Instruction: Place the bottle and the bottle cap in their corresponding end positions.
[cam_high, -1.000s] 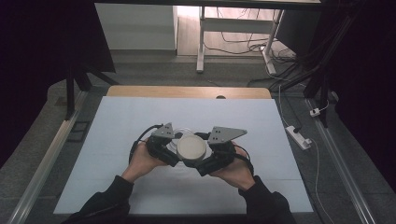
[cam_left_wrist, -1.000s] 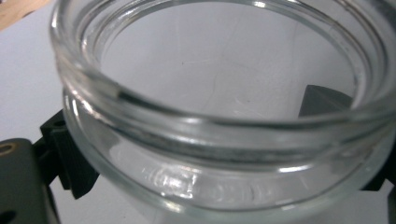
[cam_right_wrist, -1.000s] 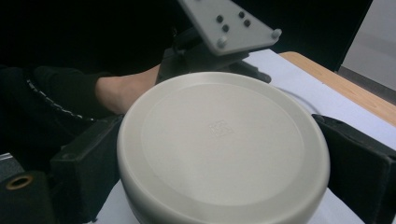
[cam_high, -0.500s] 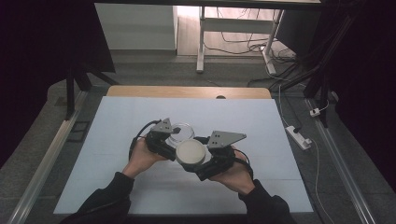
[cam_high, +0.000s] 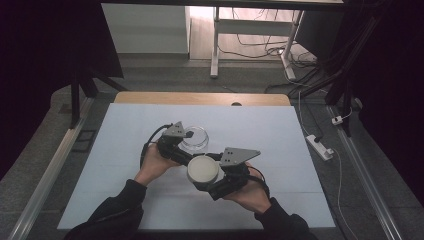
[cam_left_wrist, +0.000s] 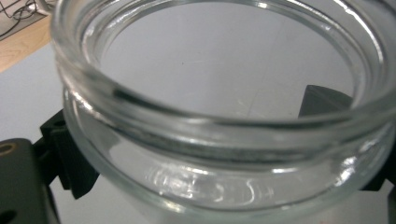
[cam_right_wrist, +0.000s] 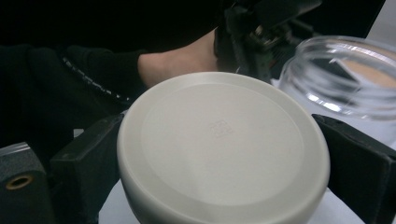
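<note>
The glass jar (cam_high: 194, 138) stands on the pale surface (cam_high: 280, 135) a little left of the middle, upright, with its mouth open and nothing inside it. The left tool (cam_high: 186, 141) grips it: in the left gripper view the two black jaws sit against the jar wall (cam_left_wrist: 224, 154) on both sides, so this tool is pressed onto the jar.

The round off-white lid (cam_high: 202, 169) is apart from the jar, just beside it on the side toward the person. The right tool (cam_high: 204, 176) pinches it by the rim; in the right gripper view a black jaw presses on each side of the lid (cam_right_wrist: 219, 144), whose flat top faces the camera, and the jar (cam_right_wrist: 343, 79) shows behind it at the right.

By my judgement the step in hand is the handling of the lid away from the jar; whether it will go down on the surface or back on the mouth, I cannot tell. For either move the left tool should keep the jar steady, and the right tool should hold the lid level, because a tilted lid can slip from the jaws.

The count: one jar, one lid, two tools, two hands.
</note>
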